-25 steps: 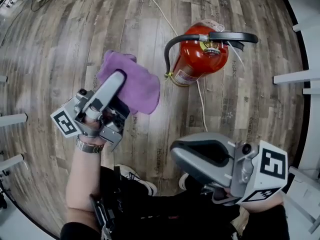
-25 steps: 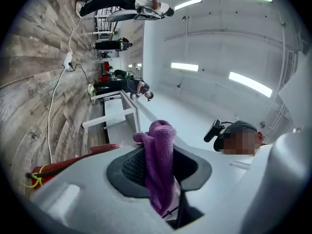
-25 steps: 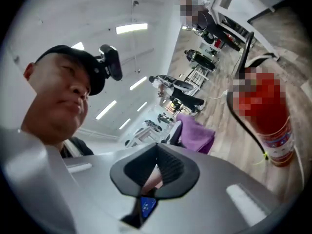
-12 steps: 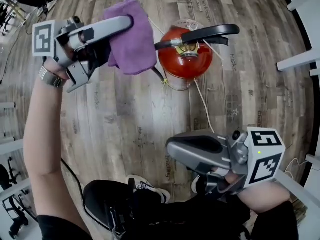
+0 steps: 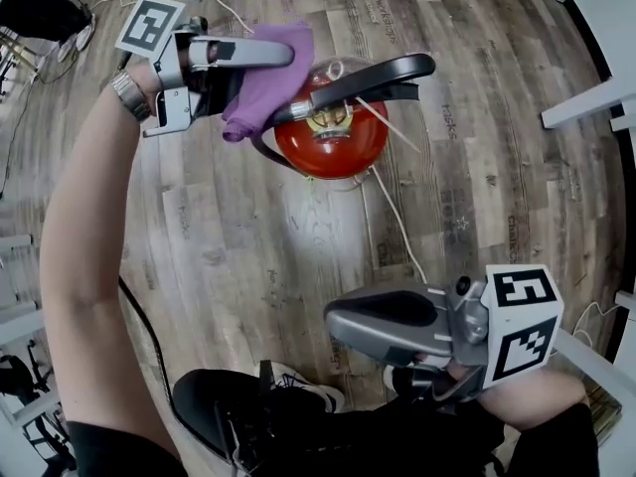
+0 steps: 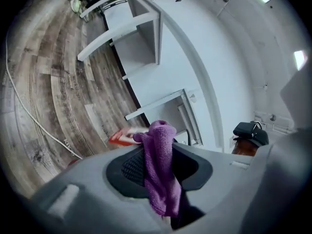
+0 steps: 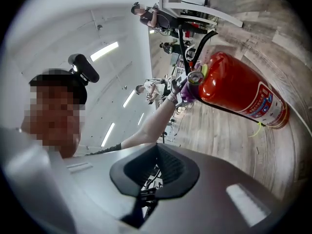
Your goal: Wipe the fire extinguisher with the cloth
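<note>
Step in hand, as I judge it: bringing the cloth to the top for the first wipe. The fire extinguisher [image 5: 333,145] stands upright on the wood floor [image 5: 229,246] at 12 o'clock from the person. The left gripper [image 5: 285,56] is at 11 o'clock, clenched on the purple cloth [image 5: 266,87]. The cloth hangs against the black handle [image 5: 383,73] on the extinguisher's 10 o'clock side; can't confirm firm contact. The right gripper [image 5: 341,326] is at 5 o'clock, well apart, jaws together on nothing. The next move probably calls for pressing the cloth down and sweeping round the red body without tipping it; the right gripper could steady the handle. Containers: no bin or tray in view, only the sealed extinguisher, contents not visible.
</note>
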